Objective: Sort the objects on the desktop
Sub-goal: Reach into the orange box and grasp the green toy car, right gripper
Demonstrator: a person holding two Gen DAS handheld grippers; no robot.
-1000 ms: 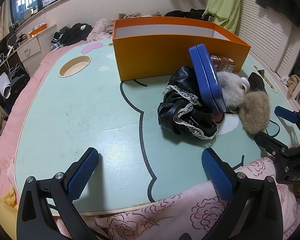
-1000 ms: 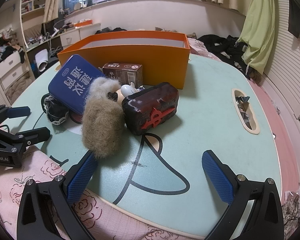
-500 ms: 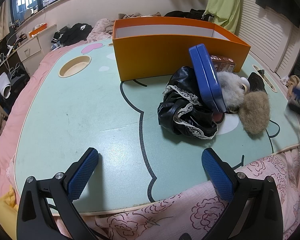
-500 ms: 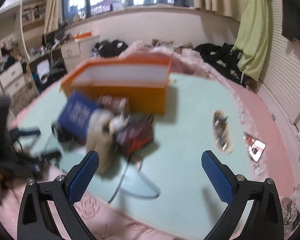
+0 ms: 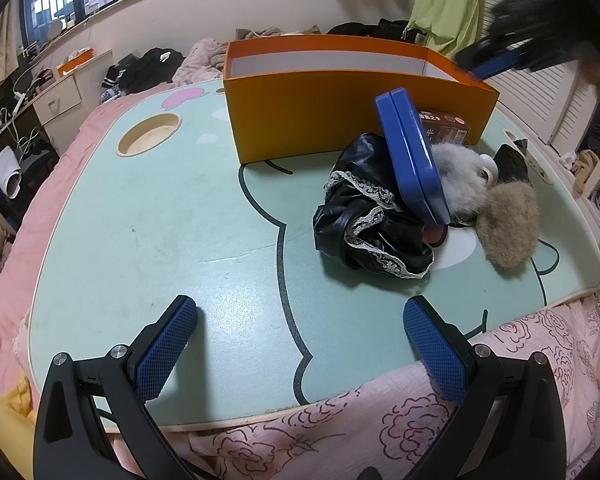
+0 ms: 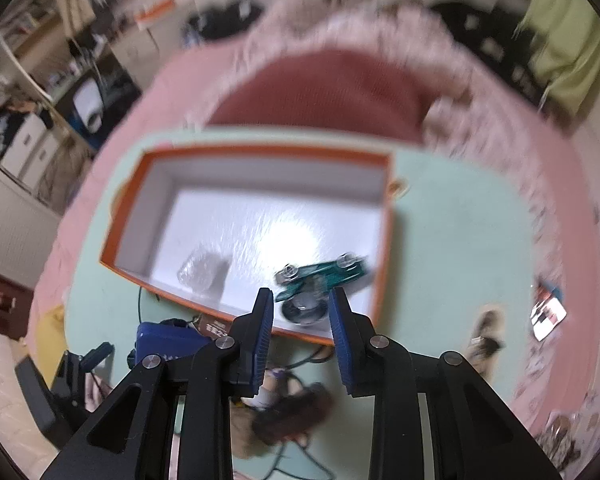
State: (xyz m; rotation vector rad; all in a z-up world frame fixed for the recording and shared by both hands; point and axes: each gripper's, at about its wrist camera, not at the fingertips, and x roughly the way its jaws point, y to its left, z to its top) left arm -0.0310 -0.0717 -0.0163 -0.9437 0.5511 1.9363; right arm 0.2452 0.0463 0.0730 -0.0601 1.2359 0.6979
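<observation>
1. My right hand-held gripper (image 6: 300, 312), lower centre of its blurred view, jaws closing, nothing clamped between the pads.
2. Beyond the tips: orange box (image 6: 384, 216), holding a teal circuit board (image 6: 324, 274) and a grey packet (image 6: 204, 270).
3. My left hand-held gripper (image 5: 300, 344) released, low over the table (image 5: 140, 220).
4. Pile at right of the left view: blue tin (image 5: 412, 152), black lace cloth (image 5: 364, 224), tan fur ball (image 5: 508, 222).

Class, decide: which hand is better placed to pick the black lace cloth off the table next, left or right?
Left. The left gripper is open, low, facing the black lace cloth. The right gripper hangs above the orange box, jaws closing on nothing.
</observation>
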